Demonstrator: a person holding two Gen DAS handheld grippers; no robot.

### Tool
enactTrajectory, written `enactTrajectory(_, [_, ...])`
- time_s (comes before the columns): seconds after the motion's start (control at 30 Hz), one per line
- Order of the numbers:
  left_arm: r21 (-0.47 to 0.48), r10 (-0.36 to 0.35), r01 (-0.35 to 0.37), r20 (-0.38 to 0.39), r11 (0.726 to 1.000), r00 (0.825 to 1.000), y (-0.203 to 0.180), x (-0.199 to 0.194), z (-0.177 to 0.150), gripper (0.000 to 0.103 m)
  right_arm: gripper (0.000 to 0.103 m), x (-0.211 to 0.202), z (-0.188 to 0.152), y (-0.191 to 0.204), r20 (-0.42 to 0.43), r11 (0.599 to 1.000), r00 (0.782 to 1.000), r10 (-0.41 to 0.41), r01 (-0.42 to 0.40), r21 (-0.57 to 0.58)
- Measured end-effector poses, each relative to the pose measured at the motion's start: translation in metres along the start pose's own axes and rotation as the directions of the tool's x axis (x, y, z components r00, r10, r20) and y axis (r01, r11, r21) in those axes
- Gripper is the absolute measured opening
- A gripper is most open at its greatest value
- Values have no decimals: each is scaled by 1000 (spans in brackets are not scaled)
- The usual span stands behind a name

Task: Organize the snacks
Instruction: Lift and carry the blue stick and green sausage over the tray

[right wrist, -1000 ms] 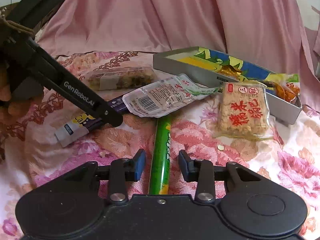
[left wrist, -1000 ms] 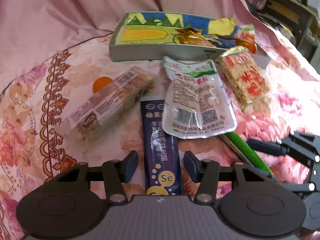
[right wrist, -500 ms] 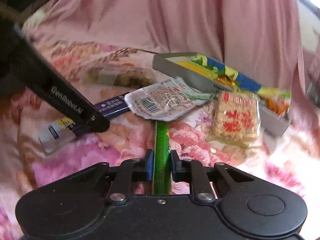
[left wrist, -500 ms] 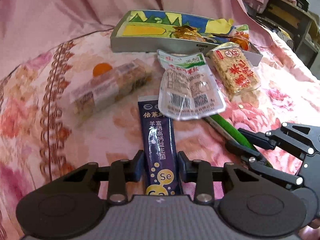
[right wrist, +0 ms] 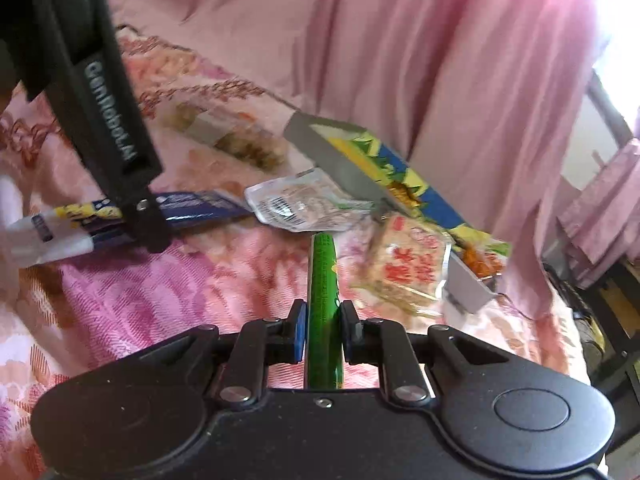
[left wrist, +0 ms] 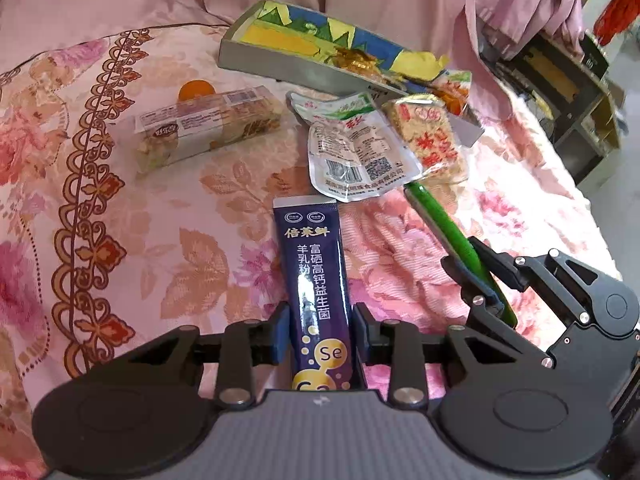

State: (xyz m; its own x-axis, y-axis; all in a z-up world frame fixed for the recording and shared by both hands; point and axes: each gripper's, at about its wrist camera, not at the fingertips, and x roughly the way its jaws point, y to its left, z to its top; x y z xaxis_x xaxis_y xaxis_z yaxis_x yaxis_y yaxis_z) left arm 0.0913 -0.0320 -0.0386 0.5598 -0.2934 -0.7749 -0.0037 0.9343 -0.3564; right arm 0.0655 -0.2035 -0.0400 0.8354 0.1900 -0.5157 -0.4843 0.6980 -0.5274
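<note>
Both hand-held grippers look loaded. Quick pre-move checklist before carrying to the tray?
1. Left hand-held gripper shut on the purple sachet: ok.
2. Right hand-held gripper shut on the green stick: ok.
3. Green stick's far tip free of the clear pouch: cannot tell.
4. Tray has bare room at its near-left end: ok.
5. Rice cracker pack leans against the tray's edge, may block entry there: not ok.

Pink floral cloth (left wrist: 168, 216), bright snack wrappers

Navy sachet (left wrist: 316, 276) at centre; green stick (right wrist: 324, 292); box (left wrist: 320, 44) at top, seemingly yellow-blue.
</note>
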Motion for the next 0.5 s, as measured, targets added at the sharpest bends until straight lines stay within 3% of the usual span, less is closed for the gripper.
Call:
enactTrajectory(0.2, [24, -79, 77, 61, 997, 995, -3, -13, -1, 36, 18, -12, 2, -7, 74, 998, 996, -58, 57, 24])
enactTrajectory(0.5, [67, -146, 138, 131, 988, 981, -17, -22, 2, 36, 18, -18, 5, -22, 123, 991, 986, -115, 105, 84])
